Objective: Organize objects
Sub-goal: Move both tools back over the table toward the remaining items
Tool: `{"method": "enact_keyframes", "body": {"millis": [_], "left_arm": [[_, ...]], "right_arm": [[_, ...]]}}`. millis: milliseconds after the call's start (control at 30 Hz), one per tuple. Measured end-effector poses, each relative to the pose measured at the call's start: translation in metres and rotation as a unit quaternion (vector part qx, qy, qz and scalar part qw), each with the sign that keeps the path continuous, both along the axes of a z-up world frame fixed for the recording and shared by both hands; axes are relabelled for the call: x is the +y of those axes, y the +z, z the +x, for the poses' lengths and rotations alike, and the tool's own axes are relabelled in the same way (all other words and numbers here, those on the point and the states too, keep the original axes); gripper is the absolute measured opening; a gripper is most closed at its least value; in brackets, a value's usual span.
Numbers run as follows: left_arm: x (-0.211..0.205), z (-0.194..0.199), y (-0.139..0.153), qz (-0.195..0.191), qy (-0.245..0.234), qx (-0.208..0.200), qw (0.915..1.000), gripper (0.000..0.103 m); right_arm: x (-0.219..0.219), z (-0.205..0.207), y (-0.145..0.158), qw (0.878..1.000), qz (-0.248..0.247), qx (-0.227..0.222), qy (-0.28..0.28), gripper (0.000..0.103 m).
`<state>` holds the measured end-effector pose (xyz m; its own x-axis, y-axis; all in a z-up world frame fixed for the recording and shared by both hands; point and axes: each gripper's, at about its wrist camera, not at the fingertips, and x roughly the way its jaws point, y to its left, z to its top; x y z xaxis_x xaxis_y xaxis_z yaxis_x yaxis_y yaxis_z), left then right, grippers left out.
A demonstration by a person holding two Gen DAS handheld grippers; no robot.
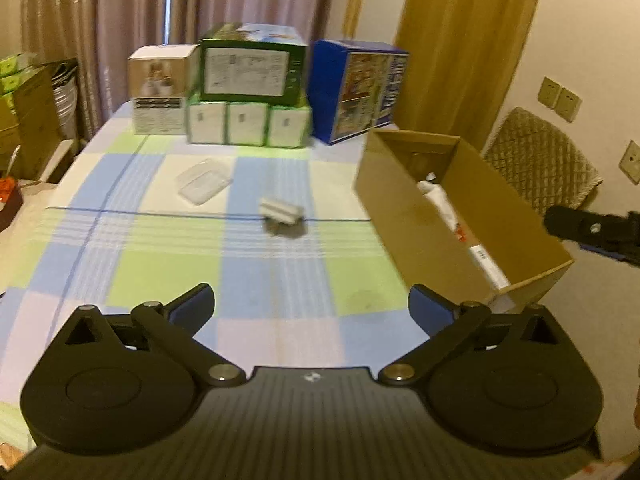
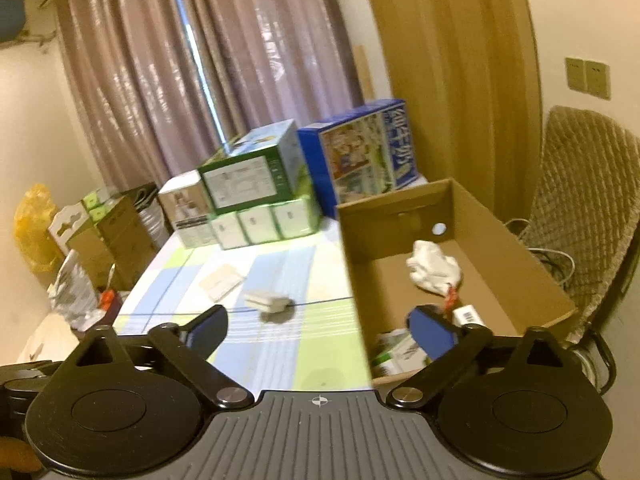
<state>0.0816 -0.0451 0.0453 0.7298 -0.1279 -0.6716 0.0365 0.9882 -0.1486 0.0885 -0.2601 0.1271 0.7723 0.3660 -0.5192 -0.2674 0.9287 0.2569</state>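
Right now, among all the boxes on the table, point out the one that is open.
The plain brown cardboard box at the table's right edge. It has no lid, and a white cloth lies inside; the printed boxes at the far end are all closed.

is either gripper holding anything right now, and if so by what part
Nothing is held. The left gripper and the right gripper are both open with nothing between their fingers.

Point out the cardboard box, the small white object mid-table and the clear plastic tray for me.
cardboard box [image 1: 384,196], left wrist view, its near outer side wall.
small white object [image 1: 281,210], left wrist view, its top face.
clear plastic tray [image 1: 204,180], left wrist view, its centre.
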Motion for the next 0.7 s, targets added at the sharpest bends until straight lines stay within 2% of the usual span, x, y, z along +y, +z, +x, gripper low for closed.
{"method": "enact_keyframes", "body": {"millis": [300,700], "left_arm": [[0.046,-0.027,0.000,0.003,0.039,-0.004,0.9992,0.101],[0.068,-0.039,0.002,-0.002,0.054,-0.010,0.9985,0.101]], "right_arm": [[0.040,-0.010,-0.009,1.000,0.001,0.013,0.025,0.101],[0.070,-0.016,-0.014,0.999,-0.013,0.020,0.048,0.101]]}}
